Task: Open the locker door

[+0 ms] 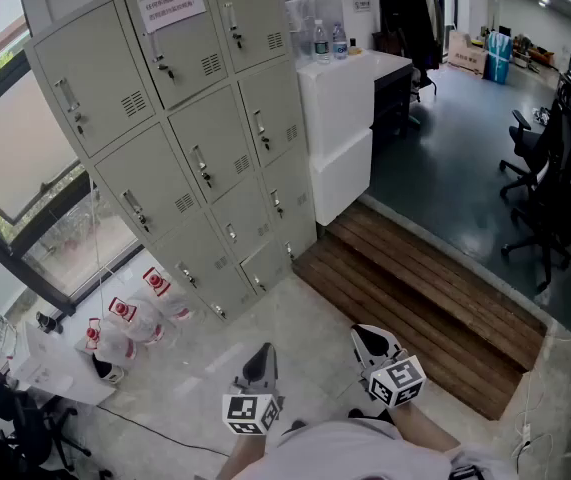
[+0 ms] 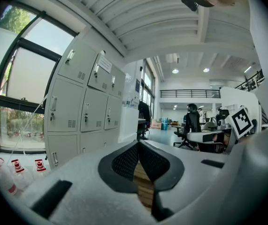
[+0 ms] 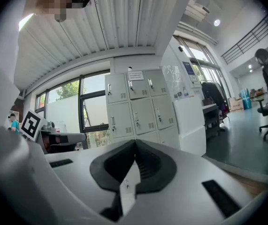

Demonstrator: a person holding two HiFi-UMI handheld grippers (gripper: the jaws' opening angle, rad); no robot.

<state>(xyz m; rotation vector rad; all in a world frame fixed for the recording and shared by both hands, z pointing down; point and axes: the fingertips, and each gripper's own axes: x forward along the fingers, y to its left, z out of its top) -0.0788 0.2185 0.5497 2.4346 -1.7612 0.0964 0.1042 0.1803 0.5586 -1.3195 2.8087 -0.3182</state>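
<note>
- Locker block stands at the upper left of the head view, next to a window. It is grey and has three columns of doors.
- Every door that shows is closed, and each one has a small handle and a vent slot.
- A paper notice is stuck on the top middle door.
- Left tongs are low in the head view, over the floor and well apart from the lockers. In the left gripper view their tips are pressed together with nothing between them, and the lockers are to the left of the tips.
- Right tongs are beside the left ones, also well apart from the lockers. They are clenched and empty, and the lockers show right above the tips in the right gripper view.
- A white cabinet stands just beside the lockers on their right side, with bottles on its top.
- A wooden step lies in front of the cabinet.
- Jugs with red labels lie on the floor at the foot of the lockers.
- Office chairs are at the far right.
</note>
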